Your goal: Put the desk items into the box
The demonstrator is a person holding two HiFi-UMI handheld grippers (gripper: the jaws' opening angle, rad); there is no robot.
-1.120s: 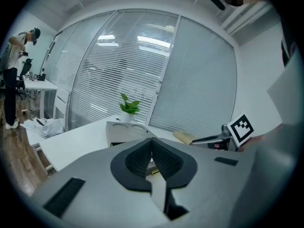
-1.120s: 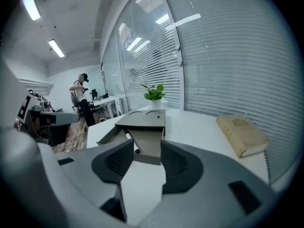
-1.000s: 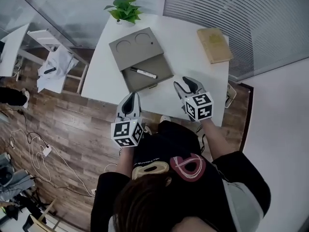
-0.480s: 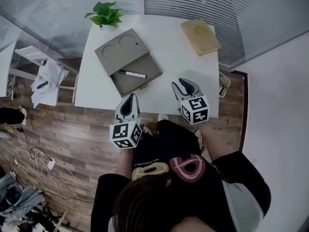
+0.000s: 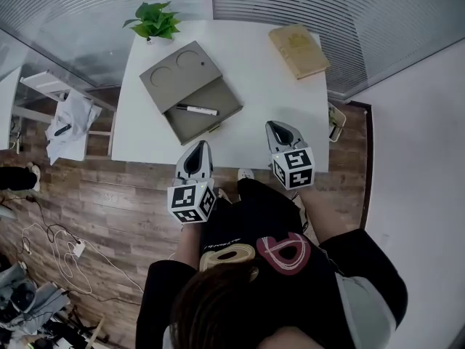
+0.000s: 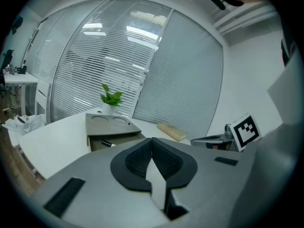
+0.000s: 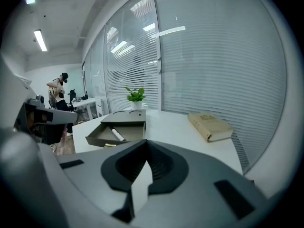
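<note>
From the head view, the pen (image 5: 197,110) already lies in the open tray of the grey-brown box (image 5: 182,70), so the step in hand is likely fetching the book (image 5: 298,50), which sits at the far right corner of the white table (image 5: 269,93), well apart from the box. The right gripper (image 5: 277,128) hovers over the near edge and is the closer one. Its jaws have just been closing and now meet with nothing between them, so they would need to open wide again before reaching. A grip across the book's long edge, near the middle, should keep it from tipping. The left gripper (image 5: 198,150) hangs at the near table edge, also closed and empty. In the left gripper view its dark pads (image 6: 142,156) touch along their length. Beyond them stand the box with its two round recesses, the pen in the tray, a small potted plant (image 6: 111,99) behind, and the book to the right. In the right gripper view the pads (image 7: 156,163) are pressed together on nothing, and the book (image 7: 210,126) lies flat ahead to the right. It is a thick, tan, closed volume with a faint emblem on the cover, its spine edge facing the gripper. It looks rigid and heavy enough to want a firm squeeze.
</note>
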